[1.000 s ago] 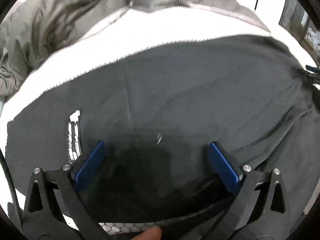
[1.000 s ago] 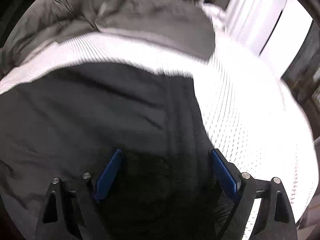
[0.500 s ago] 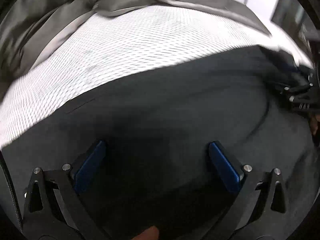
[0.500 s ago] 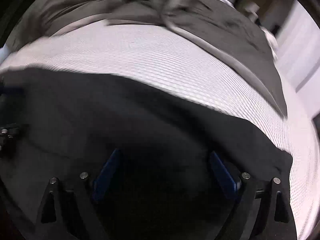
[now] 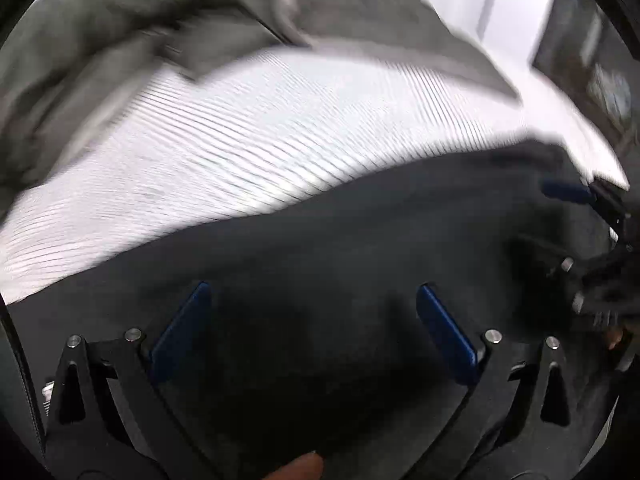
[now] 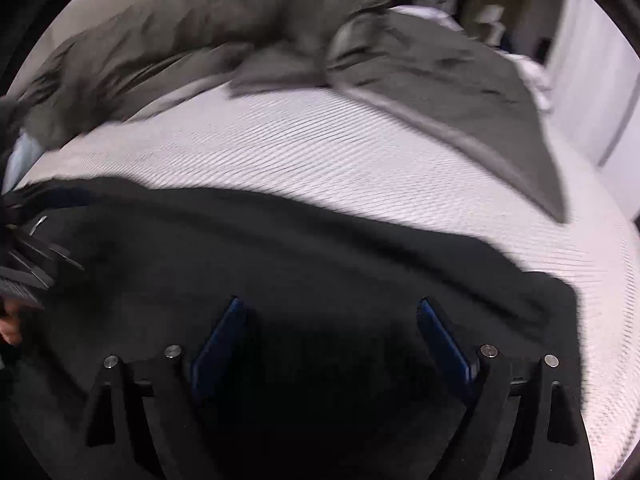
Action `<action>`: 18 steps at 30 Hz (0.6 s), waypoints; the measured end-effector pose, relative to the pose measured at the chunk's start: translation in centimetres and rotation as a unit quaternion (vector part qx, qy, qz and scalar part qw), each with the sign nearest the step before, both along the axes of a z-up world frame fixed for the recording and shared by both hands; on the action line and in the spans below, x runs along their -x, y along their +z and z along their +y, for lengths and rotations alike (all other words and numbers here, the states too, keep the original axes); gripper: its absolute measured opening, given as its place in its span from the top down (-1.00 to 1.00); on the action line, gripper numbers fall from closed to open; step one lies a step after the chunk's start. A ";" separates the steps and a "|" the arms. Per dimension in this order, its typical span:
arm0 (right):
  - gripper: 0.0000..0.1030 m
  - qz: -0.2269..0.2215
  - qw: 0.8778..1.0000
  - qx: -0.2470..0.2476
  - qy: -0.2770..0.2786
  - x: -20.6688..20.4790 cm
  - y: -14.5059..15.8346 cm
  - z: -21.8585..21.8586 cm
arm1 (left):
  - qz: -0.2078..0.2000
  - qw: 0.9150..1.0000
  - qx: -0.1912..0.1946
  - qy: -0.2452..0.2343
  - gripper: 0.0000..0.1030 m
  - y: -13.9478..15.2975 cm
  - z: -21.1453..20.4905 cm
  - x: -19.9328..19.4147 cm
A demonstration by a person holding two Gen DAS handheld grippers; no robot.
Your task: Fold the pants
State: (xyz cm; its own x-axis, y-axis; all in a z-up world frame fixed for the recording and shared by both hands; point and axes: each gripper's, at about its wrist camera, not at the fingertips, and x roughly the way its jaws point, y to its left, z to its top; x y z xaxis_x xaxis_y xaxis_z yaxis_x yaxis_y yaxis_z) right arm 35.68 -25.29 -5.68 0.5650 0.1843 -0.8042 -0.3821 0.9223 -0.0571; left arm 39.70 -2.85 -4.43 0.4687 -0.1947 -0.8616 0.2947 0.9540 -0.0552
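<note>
Black pants [image 5: 360,248] lie flat on the white mattress [image 5: 248,140]. My left gripper [image 5: 313,288] hovers over the dark cloth, its blue pads [image 5: 180,336] wide apart with nothing gripped between them. In the right wrist view the pants [image 6: 320,252] fill the lower half, with their far edge running across the mattress [image 6: 360,152]. My right gripper [image 6: 330,302] stands open above them, holding nothing. Each gripper shows in the other's view: the right gripper [image 5: 576,232] at the right edge, the left gripper [image 6: 44,232] at the left edge.
A rumpled grey blanket [image 6: 248,36] covers the far part of the bed, also seen as the blanket [image 5: 160,28] in the left wrist view. A white wall [image 6: 592,92] and dark furniture stand beyond. A person's fingertip [image 5: 300,468] shows at the bottom edge.
Both grippers have swept sideways over the pants and drawn nearer each other, so each now appears at the other's view edge. The white label seen earlier by the left gripper is out of sight.
</note>
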 end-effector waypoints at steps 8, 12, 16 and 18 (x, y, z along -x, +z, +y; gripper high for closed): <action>-0.81 0.011 0.997 0.063 -0.042 -0.7 -2.0 -4.9 | -0.008 0.995 -0.032 0.091 -1.00 -2.1 7.7 1.1; -0.80 -0.002 0.990 0.098 -0.098 0.0 -2.0 -8.5 | -0.001 0.988 -0.027 0.150 -1.00 -2.4 14.0 2.4; -0.81 -0.033 0.984 0.147 -0.094 0.5 -1.3 -7.1 | -0.006 0.983 -0.060 0.171 -0.97 -0.8 15.1 3.4; -0.81 -0.044 0.988 0.134 -0.067 2.0 -0.1 -5.3 | -0.027 0.992 -0.020 0.119 -0.97 0.9 14.9 5.3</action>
State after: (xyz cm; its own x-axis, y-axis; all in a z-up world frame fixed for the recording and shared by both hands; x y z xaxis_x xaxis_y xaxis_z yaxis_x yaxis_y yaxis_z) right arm 33.70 -30.62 -5.76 0.6402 -0.1096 -0.7603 -0.2401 0.9116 -0.3336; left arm 34.35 12.05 -3.56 0.5434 -0.0386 -0.8386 0.0615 0.9981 -0.0060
